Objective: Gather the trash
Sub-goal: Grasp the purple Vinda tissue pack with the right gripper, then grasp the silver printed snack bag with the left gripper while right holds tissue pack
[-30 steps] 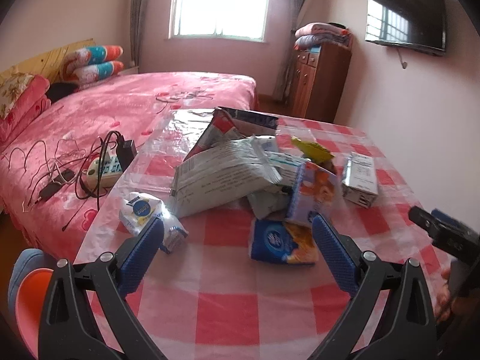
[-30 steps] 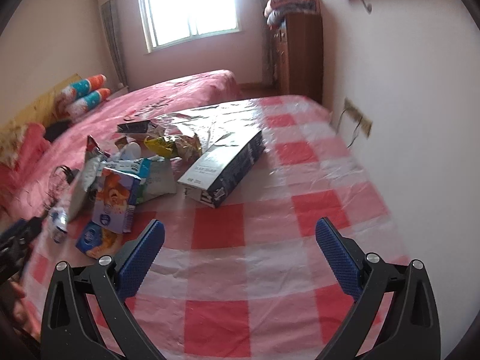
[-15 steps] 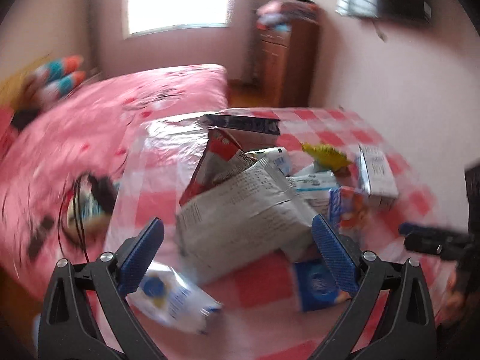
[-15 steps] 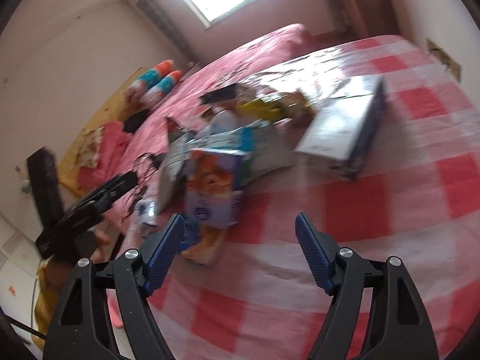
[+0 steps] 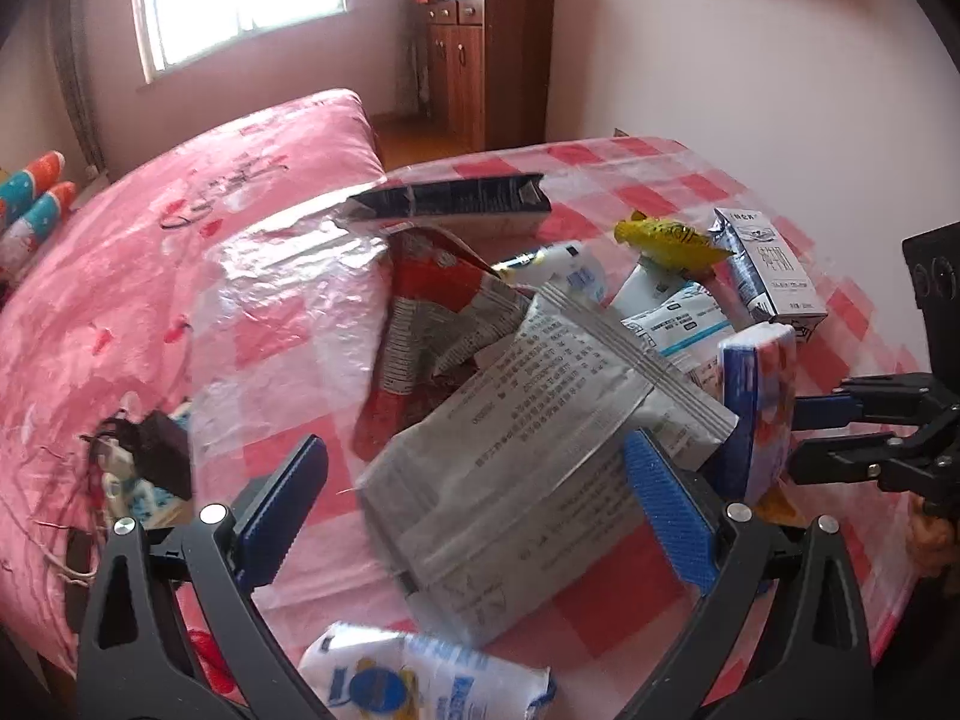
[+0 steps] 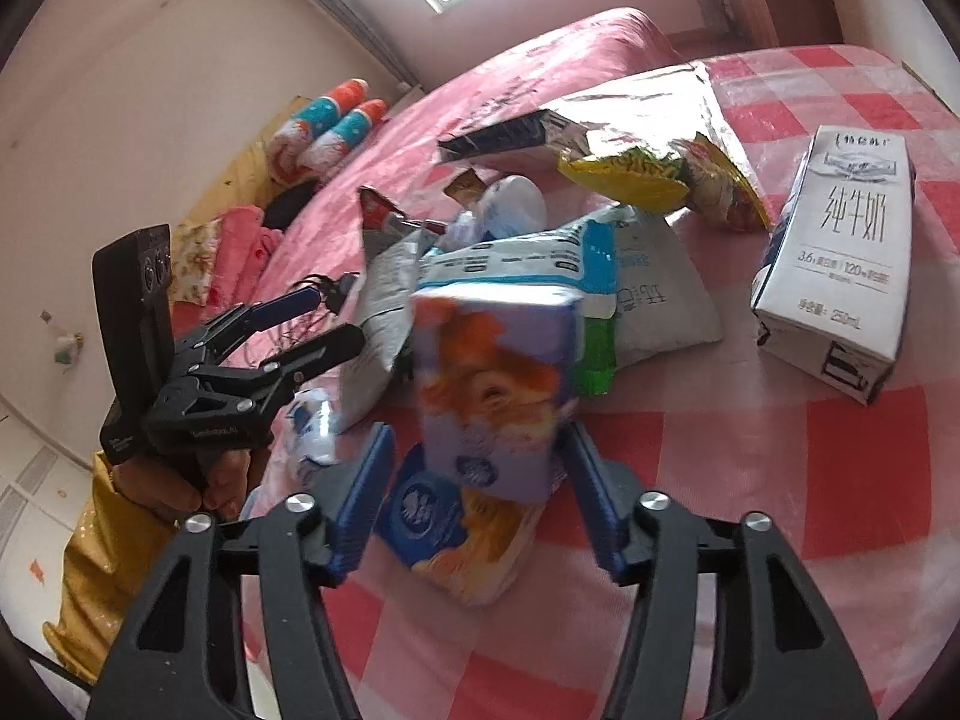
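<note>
- Right gripper [image 6: 474,498], jaws closing, straddles an upright purple tissue pack [image 6: 495,384] on the checked tablecloth [image 6: 780,510].
- Left gripper [image 5: 474,516], jaws spread, frames a grey foil pouch [image 5: 522,468].

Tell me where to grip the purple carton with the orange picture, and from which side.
Grip the purple carton across its two narrow side faces, near the lower half, coming from the near table edge. It stands upright on the blue packet, with flat parallel sides. The right gripper already straddles it, its fingers closing; the left pad isn't yet touching.
</note>
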Tool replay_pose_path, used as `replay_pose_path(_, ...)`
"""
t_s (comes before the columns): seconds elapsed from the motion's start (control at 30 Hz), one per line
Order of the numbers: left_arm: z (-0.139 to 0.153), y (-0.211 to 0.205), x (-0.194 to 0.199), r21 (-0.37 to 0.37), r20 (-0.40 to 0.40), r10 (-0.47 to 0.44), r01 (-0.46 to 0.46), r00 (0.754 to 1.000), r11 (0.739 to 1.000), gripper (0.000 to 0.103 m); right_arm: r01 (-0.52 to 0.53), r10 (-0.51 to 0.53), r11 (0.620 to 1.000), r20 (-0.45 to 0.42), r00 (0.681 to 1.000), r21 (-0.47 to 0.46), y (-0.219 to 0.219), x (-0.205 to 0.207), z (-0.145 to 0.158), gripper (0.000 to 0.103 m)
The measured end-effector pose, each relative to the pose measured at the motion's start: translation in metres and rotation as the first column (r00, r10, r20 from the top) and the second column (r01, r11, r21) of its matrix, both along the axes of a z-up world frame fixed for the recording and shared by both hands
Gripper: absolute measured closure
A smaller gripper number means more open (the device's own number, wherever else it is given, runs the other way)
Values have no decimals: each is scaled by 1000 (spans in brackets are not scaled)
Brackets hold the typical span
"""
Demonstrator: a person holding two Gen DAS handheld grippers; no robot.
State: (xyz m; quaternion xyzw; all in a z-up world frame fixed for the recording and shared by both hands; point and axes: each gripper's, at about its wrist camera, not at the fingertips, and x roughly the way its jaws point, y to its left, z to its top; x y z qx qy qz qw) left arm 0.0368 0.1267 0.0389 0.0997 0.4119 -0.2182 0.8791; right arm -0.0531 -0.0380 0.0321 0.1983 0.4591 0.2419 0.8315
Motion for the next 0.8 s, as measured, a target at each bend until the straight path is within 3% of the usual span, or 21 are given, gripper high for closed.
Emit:
replay_pose_path(0.2, -10, -1, 8, -95, -77, -10, 2, 997, 995, 4, 25, -26, 999, -10, 1000, -40, -2, 9, -9, 47)
replay_pose_path(0.5, -14, -45, -23, -101, -77, -90, 82, 993, 992, 4, 103, -98, 985, 49, 994, -136, -33, 3, -5, 47)
replay_pose_path(0.63, -16, -70, -45, -65, -69, -150, 145, 986, 987, 4, 137, -127, 976, 72, 989, -167, -49, -3, -3, 45)
replay_pose_path(0.8, -7, -81, -59, 39, -18, -196, 196, 981, 980, 4, 150, -140, 977, 77, 987, -151, -58, -5, -1, 31)
